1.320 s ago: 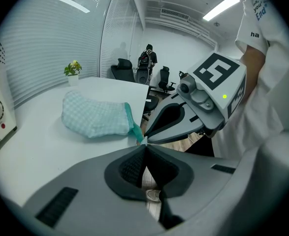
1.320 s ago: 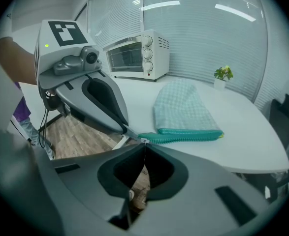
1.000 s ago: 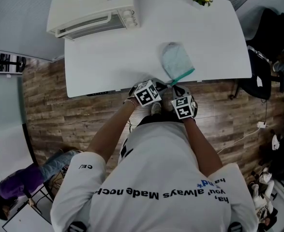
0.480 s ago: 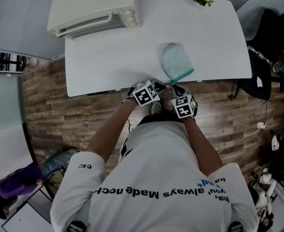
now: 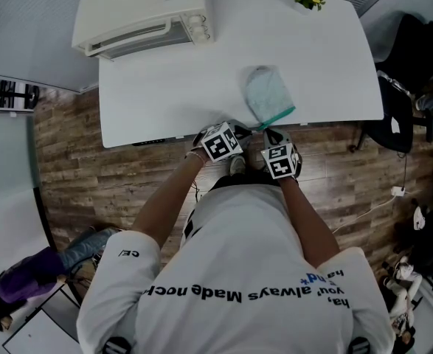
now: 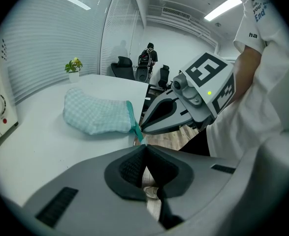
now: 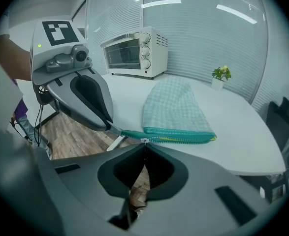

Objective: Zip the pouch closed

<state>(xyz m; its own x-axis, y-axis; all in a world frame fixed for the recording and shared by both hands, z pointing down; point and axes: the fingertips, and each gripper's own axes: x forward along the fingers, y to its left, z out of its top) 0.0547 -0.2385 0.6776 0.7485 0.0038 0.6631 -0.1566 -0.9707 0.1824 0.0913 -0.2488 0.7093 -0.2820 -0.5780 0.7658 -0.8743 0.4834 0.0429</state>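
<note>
Fingers [image 7: 118, 170] shut: right gripper [image 7: 145, 144] on zipper [image 7: 178, 135], left gripper [image 6: 144, 146] on pouch [image 6: 97, 114]

Person: white short-sleeved T-shirt [image 5: 253, 271], 1 line of dark lettering across the back, a few letters in blue near the right shoulder, small dark mark on the left sleeve. Left gripper [image 6: 144, 147] and right gripper [image 7: 145, 144]: matt grey moulded shells, each with 2 broad fingers [image 6: 75, 181] lined with black ribbed pads around a teardrop-shaped opening, and 1 dark slot-shaped recess per finger. Each gripper is topped by a cube [image 5: 223, 141] of black-and-white square markers above a rounded grey housing with 1 small green light [image 7: 39, 45].
</note>
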